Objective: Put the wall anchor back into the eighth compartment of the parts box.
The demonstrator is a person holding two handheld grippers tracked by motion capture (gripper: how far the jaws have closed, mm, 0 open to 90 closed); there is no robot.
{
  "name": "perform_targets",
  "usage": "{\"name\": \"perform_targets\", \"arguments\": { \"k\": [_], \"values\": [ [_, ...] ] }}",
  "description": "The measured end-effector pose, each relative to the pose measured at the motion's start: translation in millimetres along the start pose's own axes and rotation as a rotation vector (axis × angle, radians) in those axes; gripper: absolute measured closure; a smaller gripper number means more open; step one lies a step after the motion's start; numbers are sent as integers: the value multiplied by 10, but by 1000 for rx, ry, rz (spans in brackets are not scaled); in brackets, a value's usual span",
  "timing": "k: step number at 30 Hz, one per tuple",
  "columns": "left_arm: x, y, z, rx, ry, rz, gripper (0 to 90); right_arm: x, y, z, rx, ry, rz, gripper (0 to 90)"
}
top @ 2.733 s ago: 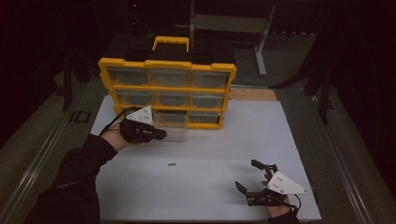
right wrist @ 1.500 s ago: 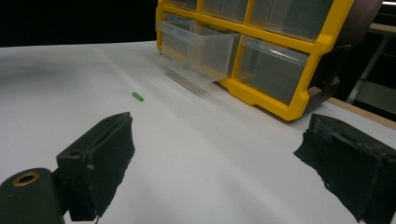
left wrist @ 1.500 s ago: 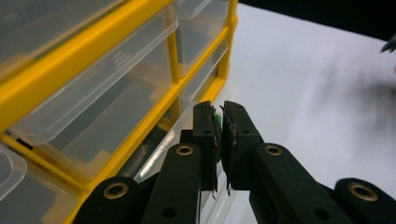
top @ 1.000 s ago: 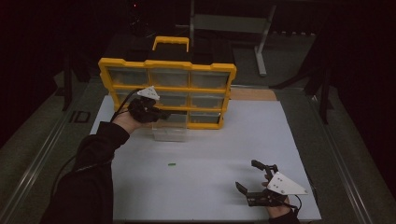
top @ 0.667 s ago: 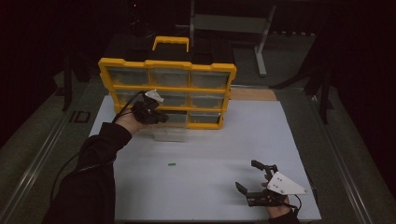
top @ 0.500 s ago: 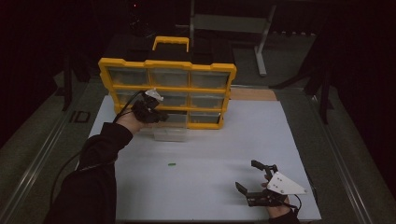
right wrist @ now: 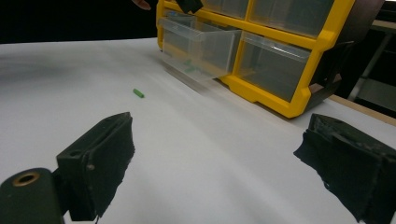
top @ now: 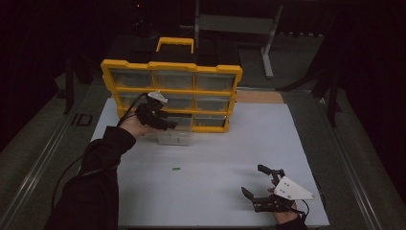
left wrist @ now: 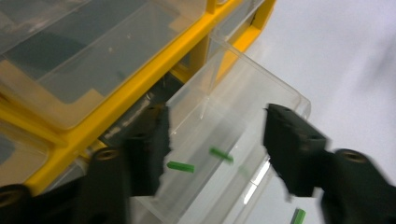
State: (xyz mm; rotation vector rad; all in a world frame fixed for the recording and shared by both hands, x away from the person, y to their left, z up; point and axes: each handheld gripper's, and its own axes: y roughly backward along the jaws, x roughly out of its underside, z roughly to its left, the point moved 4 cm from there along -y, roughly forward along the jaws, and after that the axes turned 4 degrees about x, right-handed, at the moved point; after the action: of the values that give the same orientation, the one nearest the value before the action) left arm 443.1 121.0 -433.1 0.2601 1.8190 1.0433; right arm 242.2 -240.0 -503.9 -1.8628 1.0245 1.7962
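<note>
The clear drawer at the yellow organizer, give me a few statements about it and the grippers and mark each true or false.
1. The clear drawer is pulled out of the yellow organizer. True.
2. Green pieces lie inside the drawer. True.
3. The left gripper is clamped shut on a green piece. False: its fingers have just been opening and stand apart above the drawer.
4. The right gripper holds the drawer. False: it rests open near the table's front edge.
5. A loose green piece lies on the table. True.
</note>
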Motion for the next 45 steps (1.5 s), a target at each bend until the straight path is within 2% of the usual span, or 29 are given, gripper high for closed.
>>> {"name": "perform_targets", "arguments": {
  "k": [5, 6, 8, 14, 17, 18, 22, 29, 36, 39, 45],
  "values": [
    [-8, 41, -42, 1, 11, -17, 123, 0, -2, 1, 2, 3, 2, 88],
    [-7, 54, -50, 10, 5, -21, 91, -1, -2, 1, 1, 3, 1, 89],
    [-8, 73, -65, 37, 18, -39, 3, -1, -1, 2, 1, 3, 1, 88],
    [13, 142, -89, 34, 16, -78, 0, -1, 3, -1, 4, 2, 2, 88],
    [32, 189, -104, 23, 19, -116, 1, -2, 3, 1, 3, 2, 1, 88],
    [43, 197, -112, 32, 26, -120, 1, -2, 3, 1, 3, 2, 1, 88],
    [104, 197, -165, 34, 5, -100, 1, -1, 2, 2, 2, 3, 2, 88],
    [158, 264, -311, 60, -32, -99, 1, 0, -2, 3, 4, 3, 5, 89],
    [224, 307, -408, 50, -46, -133, 1, -2, 4, 2, 5, 2, 4, 88],
    [281, 341, -491, 82, -53, -151, 1, -2, 2, 2, 5, 3, 3, 88],
    [378, 305, -602, 97, -67, -160, 1, -2, 0, 5, 6, 3, 6, 88]
  ]
}}
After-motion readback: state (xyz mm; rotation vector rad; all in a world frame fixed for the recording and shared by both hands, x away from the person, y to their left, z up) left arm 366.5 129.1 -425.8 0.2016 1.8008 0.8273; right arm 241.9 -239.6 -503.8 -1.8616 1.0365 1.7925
